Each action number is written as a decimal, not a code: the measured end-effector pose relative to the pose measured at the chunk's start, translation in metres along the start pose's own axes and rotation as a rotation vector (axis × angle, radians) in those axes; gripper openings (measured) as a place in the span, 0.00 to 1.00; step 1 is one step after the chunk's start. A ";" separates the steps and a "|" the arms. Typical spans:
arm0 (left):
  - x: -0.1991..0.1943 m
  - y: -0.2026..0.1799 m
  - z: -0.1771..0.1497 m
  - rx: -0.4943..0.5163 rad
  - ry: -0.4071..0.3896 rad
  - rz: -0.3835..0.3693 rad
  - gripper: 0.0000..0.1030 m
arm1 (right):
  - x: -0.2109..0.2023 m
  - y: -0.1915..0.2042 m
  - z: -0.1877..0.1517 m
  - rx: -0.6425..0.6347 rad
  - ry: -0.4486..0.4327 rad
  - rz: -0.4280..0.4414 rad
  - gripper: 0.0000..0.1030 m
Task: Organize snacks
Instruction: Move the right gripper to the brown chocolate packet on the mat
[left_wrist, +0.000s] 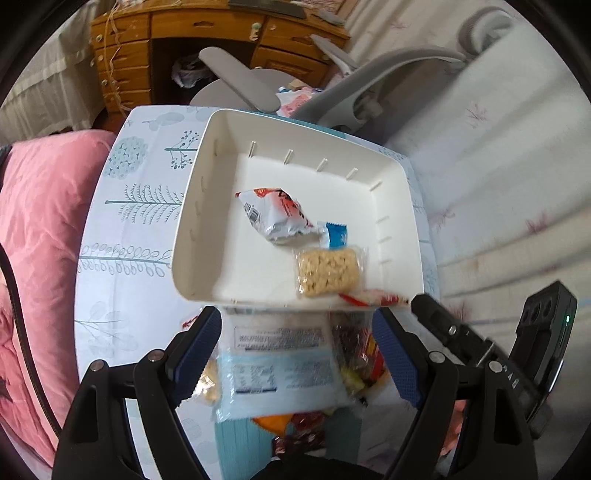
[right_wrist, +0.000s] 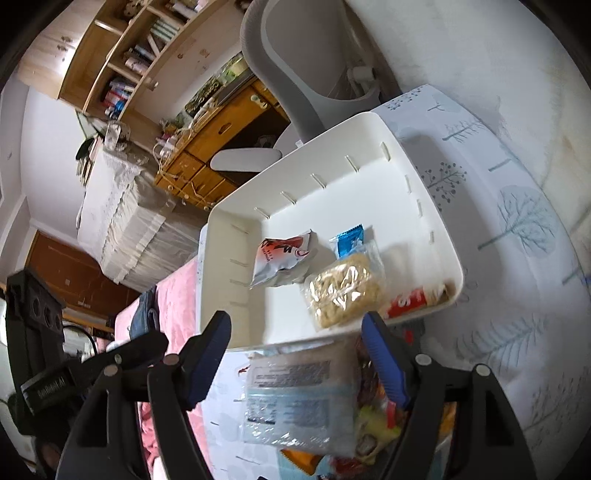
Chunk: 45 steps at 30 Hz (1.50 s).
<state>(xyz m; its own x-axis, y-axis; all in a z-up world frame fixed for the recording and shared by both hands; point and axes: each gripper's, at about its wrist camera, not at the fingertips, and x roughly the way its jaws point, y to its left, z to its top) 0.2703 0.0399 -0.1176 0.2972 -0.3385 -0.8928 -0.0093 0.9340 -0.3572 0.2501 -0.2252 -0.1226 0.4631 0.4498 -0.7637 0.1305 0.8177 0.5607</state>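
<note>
A white rectangular bin (left_wrist: 192, 229) stands on a table covered by a pale cloth printed with blue-grey trees (left_wrist: 122, 229). Slots line the bin's inner walls. Four snacks lie on its floor, grouped toward the near wall and the near right corner as the left wrist camera sees it: a white-and-red crinkled packet (left_wrist: 275, 214) toward the middle, a small blue-and-white wrapper (left_wrist: 334, 234) just beside it, a clear packet of pale puffed-grain cake (left_wrist: 328, 273) touching the blue wrapper's near end, and a red-and-white wrapper (left_wrist: 373, 298) against the near wall.

Outside the bin, just beside its near wall, a heap of unsorted snacks rests on the cloth. Uppermost is a pale blue packet with printed text panels (left_wrist: 280, 365); red, yellow and orange wrappers (left_wrist: 354, 354) show at its right edge and beneath it.

The left gripper (left_wrist: 297, 354) hangs above this heap with its jaws wide apart; the blue packet lies below and between the blue pads (left_wrist: 199, 350), which do not press it. The right gripper (right_wrist: 297, 354), also over the heap, has its jaws spread wide and holds nothing; the same blue packet (right_wrist: 295, 402) lies beneath the gap. Each gripper's black body appears at the edge of the other's view.

A grey office chair (left_wrist: 351, 85) stands at the table's far edge, a wooden desk with drawers (left_wrist: 125, 59) behind it, and pink bedding (left_wrist: 40, 229) along the table's left edge.
</note>
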 end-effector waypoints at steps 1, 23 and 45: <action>-0.005 0.002 -0.005 0.018 -0.001 -0.005 0.80 | -0.004 0.002 -0.005 0.011 -0.011 -0.003 0.75; -0.052 0.033 -0.083 0.376 -0.016 -0.049 0.80 | -0.061 0.018 -0.143 0.308 -0.185 -0.135 0.77; -0.007 0.032 -0.103 0.658 0.036 0.069 0.80 | -0.017 -0.042 -0.236 0.823 0.002 -0.206 0.77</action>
<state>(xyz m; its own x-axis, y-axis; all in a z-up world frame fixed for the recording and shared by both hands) 0.1697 0.0603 -0.1510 0.2850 -0.2685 -0.9202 0.5614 0.8248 -0.0668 0.0297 -0.1822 -0.2085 0.3591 0.3219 -0.8760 0.8085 0.3615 0.4643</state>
